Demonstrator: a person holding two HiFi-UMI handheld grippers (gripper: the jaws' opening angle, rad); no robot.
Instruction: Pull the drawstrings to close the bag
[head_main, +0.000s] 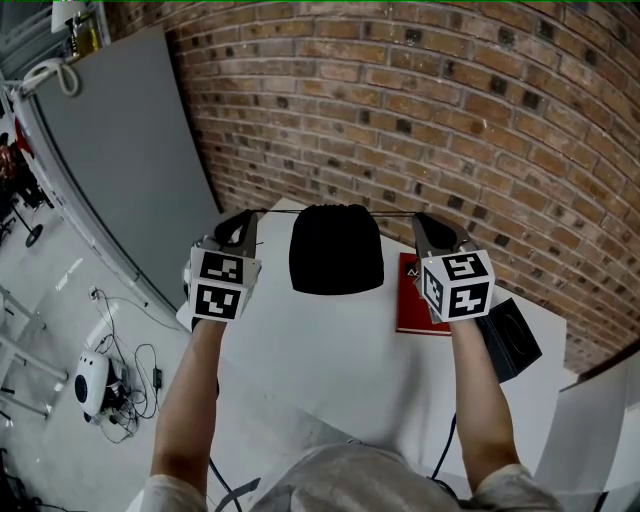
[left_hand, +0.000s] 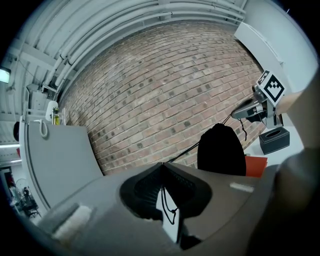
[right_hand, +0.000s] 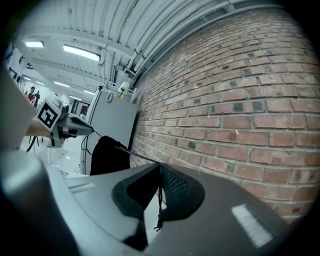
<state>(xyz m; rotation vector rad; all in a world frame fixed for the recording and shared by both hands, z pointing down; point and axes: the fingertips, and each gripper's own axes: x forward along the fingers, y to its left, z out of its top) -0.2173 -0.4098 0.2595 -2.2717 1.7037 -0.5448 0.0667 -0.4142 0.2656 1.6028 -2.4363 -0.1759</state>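
A black drawstring bag (head_main: 336, 249) stands on the white table (head_main: 330, 350) near the brick wall, its mouth gathered narrow at the top. Thin black drawstrings (head_main: 392, 213) run taut from the mouth out to both sides. My left gripper (head_main: 247, 216) is shut on the left drawstring (left_hand: 186, 150), whose knotted end dangles behind the jaws. My right gripper (head_main: 421, 219) is shut on the right drawstring (right_hand: 132, 154), with its end hanging below the tips. In the left gripper view the bag (left_hand: 221, 150) shows with the right gripper (left_hand: 235, 114) beyond it.
A red book (head_main: 411, 300) lies on the table under the right gripper, and a dark box (head_main: 512, 338) sits right of it. The brick wall (head_main: 450, 110) rises just behind the bag. A grey panel (head_main: 120, 140) stands at the left; the floor there holds cables.
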